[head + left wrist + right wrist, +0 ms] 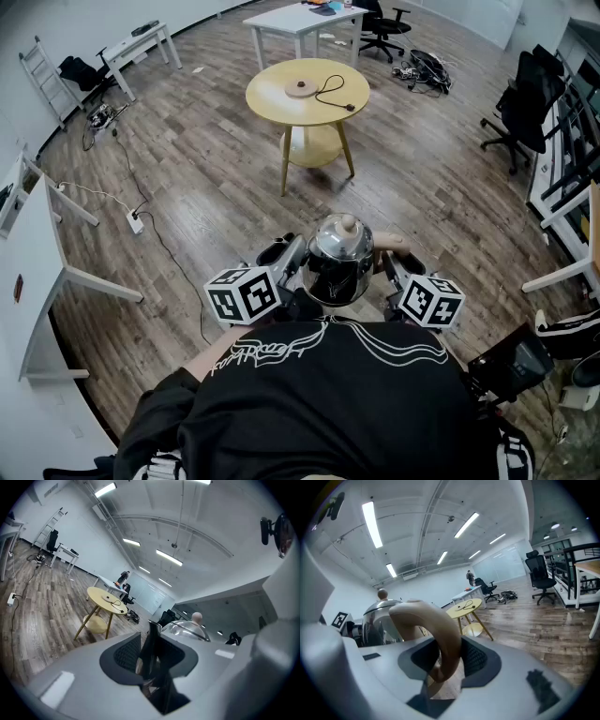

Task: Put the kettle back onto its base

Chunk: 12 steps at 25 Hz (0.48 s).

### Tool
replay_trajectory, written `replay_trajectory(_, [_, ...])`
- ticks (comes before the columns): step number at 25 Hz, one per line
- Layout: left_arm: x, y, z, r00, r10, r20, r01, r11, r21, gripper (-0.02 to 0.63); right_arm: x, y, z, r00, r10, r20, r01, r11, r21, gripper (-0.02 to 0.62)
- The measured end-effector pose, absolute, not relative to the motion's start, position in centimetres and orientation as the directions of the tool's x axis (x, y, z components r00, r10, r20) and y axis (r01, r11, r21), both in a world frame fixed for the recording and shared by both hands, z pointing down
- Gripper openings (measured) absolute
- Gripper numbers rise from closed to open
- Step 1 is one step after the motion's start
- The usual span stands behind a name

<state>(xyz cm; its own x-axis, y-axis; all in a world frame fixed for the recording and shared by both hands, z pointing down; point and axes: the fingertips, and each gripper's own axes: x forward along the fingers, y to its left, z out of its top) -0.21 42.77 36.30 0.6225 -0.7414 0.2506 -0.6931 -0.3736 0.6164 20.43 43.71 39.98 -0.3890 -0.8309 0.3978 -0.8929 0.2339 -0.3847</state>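
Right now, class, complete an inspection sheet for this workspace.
Surface: round yellow table, standing on the wood floor.
Job's things: kettle held in the air; base on the table.
Clutter: nothing else seen on the table.
Grippers: right gripper shut on kettle's handle; left gripper shut on a dark kettle part.
Cables: base cord on tabletop; power strip and lead on floor.
Surroundings: white desks, office chairs, ladder.
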Motion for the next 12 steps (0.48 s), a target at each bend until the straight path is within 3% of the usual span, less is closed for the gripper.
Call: replay_trajectory(12, [-3.5,25.2,40.2,0.630,-0.723,0.284,-0.691,-0.356,0.629,0.095,17.1,26.5,43.8,-0.389,-0.811,0.437,-0.893,0.215,-0.395,0.135])
